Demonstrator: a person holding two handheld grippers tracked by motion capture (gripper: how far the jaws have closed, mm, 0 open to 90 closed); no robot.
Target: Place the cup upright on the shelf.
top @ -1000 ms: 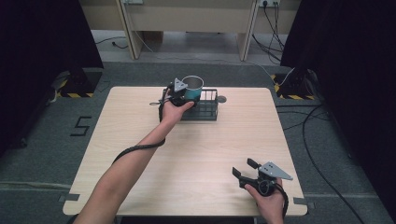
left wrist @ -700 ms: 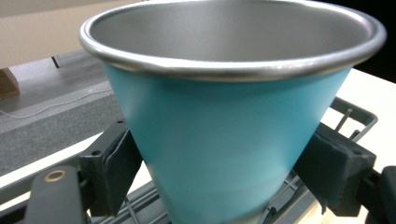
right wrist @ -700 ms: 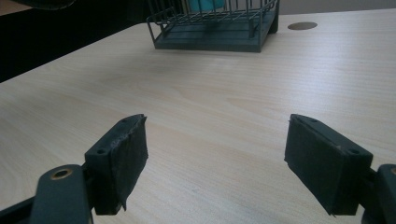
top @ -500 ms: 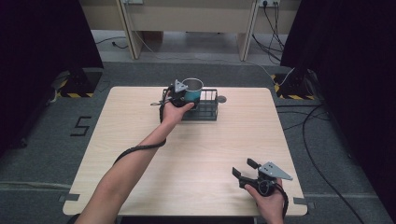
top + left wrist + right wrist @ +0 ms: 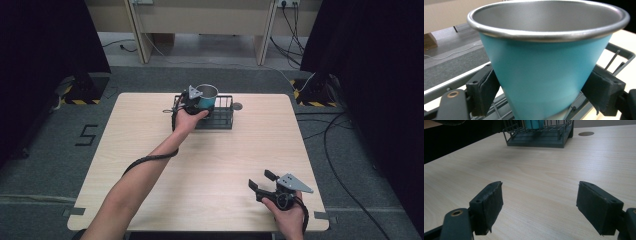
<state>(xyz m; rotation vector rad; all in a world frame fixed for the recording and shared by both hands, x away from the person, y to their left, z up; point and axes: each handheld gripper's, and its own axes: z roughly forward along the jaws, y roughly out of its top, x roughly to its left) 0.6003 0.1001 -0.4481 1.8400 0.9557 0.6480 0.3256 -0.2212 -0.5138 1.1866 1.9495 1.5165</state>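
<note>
A teal cup (image 5: 206,96) with a steel rim stands upright at the left end of a black wire basket (image 5: 223,119) near the table's far edge. My left gripper (image 5: 199,103) is shut on the cup. In the left gripper view both pads (image 5: 485,92) press the sides of the cup (image 5: 544,75), and the basket's wires (image 5: 621,53) lie behind and under it. Whether the cup's base touches the basket floor is hidden. My right gripper (image 5: 260,179) is open near the table's front right corner, holding nothing. From the right gripper (image 5: 546,207) the basket (image 5: 539,140) and cup (image 5: 532,123) are far ahead.
A round grey grommet (image 5: 237,106) is set in the tabletop just right of the basket. The light wood table (image 5: 150,150) is bare between the basket and my right gripper. Dark curtains stand on both sides, and cables lie on the floor to the right.
My left gripper and the cup have risen slightly at the basket's left end. The right gripper has stayed where it was.
</note>
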